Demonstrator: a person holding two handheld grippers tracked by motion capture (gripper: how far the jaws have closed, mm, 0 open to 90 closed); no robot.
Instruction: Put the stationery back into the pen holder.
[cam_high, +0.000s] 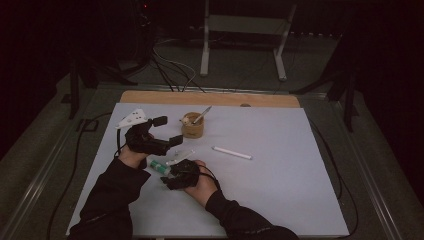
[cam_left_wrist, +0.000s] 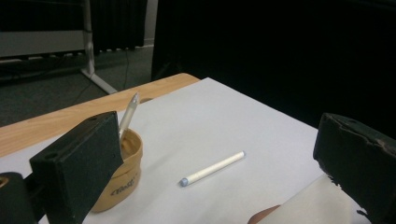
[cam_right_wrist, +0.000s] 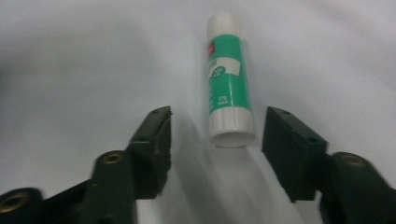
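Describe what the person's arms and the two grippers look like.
Both forearms wear black long sleeves. The left gripper is black with blocky jaws, a white three-cornered plate on top and a trailing black cable. The right gripper is black too, with brass-coloured rivets.

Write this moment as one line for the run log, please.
right gripper: open, jaws either side of glue stick, not touching | left gripper: open, empty | glue stick: lying on table

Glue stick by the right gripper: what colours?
The glue stick has a green label on a white body with a white cap; clearest in the right gripper view.
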